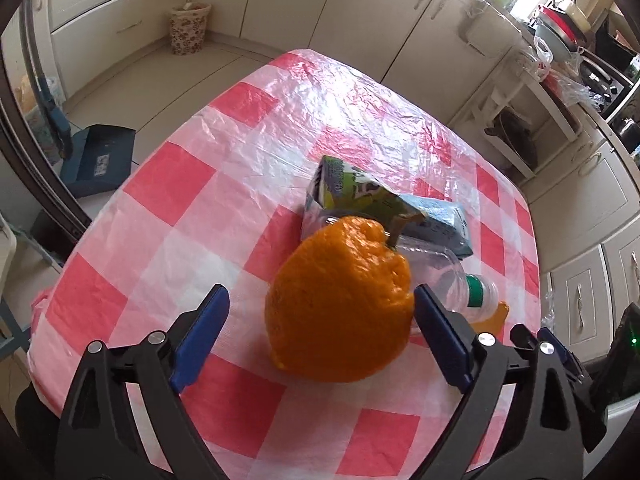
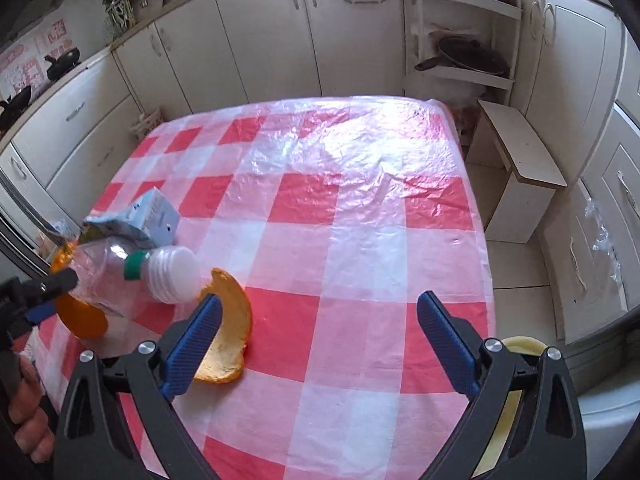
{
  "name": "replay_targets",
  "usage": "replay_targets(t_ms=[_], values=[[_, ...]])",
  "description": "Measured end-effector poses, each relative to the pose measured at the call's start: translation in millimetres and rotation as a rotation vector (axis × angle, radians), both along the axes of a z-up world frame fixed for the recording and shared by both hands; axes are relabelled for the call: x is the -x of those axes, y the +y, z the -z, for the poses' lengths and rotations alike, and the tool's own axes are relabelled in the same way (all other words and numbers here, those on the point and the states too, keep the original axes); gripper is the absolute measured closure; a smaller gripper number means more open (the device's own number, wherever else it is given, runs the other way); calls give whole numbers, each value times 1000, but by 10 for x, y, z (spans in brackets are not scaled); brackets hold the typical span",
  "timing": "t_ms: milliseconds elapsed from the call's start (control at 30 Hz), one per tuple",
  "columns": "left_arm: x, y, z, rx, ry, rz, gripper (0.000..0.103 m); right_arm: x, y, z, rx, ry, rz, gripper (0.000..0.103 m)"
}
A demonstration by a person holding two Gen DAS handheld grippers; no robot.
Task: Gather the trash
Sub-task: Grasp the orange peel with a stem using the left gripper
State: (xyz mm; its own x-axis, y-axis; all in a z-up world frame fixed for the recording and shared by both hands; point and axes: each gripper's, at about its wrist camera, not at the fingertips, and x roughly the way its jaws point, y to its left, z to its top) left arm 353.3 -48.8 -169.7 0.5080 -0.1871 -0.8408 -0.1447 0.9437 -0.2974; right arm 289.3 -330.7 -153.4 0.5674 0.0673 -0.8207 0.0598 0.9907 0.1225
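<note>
- Orange peel lies between the left gripper's spread fingers, on the checked worktop.
- Right gripper: fingers spread, second peel at nine o'clock.
- Plastic bottle touches carton, twelve o'clock.

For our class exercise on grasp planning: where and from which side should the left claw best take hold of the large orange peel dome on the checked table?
Grip the orange peel across its rounded middle, coming straight forward and down with the left claw, whose open jaws already flank it. Its far side crowds the clear bottle and carton, so the near side is probably safest.
</note>
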Motion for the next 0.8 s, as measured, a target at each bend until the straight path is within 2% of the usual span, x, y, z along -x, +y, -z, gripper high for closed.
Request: replay_targets(t_ms=[167, 233, 300, 367, 433, 467, 500, 533, 567, 633, 700, 800], values=[[80, 267, 22, 26, 6, -15, 15, -109, 238, 161, 49, 27, -56, 9], [134, 391, 27, 54, 8, -16, 20, -115, 336, 184, 69, 14, -77, 9], [216, 480, 26, 77, 13, -8, 32, -105, 416, 179, 66, 7, -99, 11], [287, 575, 72, 84, 34, 2, 41, -81, 483, 157, 61, 1, -135, 20], [349, 656, 163, 96, 63, 7, 53, -31, 550, 126, 59, 3, -170, 42], [368, 688, 218, 98, 79, 8, 61, 4, 556, 107, 45, 8, -186, 46], [405, 733, 247, 105, 74, 4, 67, 19, 558, 103, 31, 12, -196, 56], [433, 759, 252, 104, 75, 6, 70, 41, 557, 104, 13, 19, -204, 63], [453, 783, 260, 109, 77, 10, 74, 82, 525, 96, -5, 29, -204, 65], [499, 803, 274, 124, 83, 21, 80, 129, 473, 99, -43, 51, -204, 80], [546, 797, 276, 121, 79, 38, 83, 223, 351, 74, -97, 67, -200, 86], [600, 755, 257, 109, 68, 73, 83, 345, 232, 33, -111, 64, -189, 87]])
